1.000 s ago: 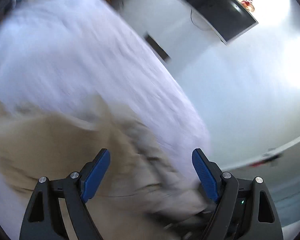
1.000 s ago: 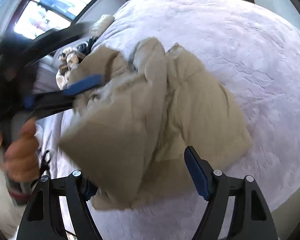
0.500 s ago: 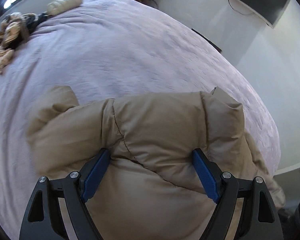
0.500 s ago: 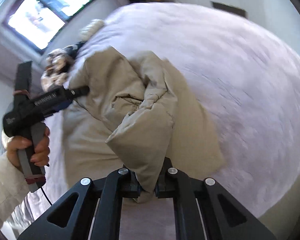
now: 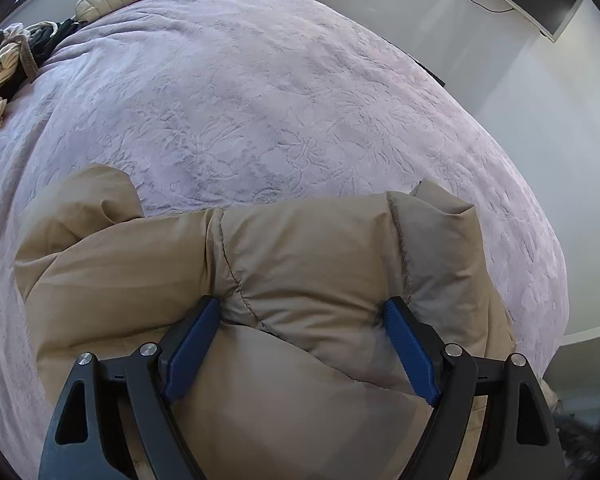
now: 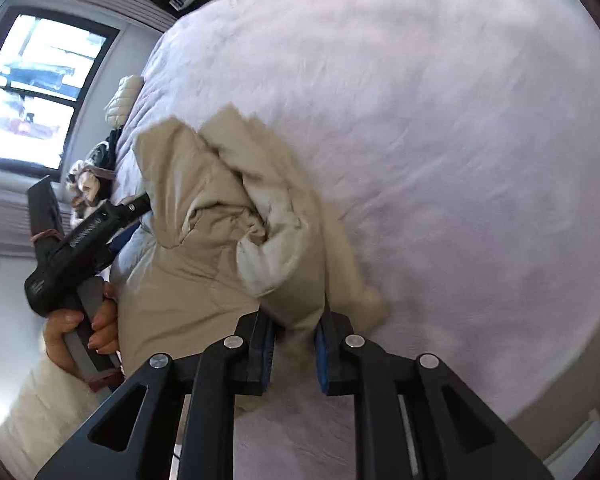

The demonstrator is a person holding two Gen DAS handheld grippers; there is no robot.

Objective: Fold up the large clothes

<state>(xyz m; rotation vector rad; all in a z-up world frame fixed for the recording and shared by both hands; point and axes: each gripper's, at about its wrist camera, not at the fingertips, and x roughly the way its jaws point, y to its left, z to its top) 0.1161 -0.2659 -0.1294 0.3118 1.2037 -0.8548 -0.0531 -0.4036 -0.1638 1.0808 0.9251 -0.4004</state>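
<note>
Between the wide-open jaws of the left gripper (image 5: pixel 302 312) bulges a tan coat (image 5: pixel 260 280) (lying on the bed (image 5: pixel 280 80)); the right gripper (image 6: pixel 294 332) pinches a coat fold.

Left gripper (image 5: pixel 300 332), blue pads wide apart, is pressing into puffy tan quilted jacket (image 5: pixel 284 264) lying on lilac embossed bedspread (image 5: pixel 260 92) (misc. clothes pile (image 5: pixel 8 56) far-left corner).
</note>
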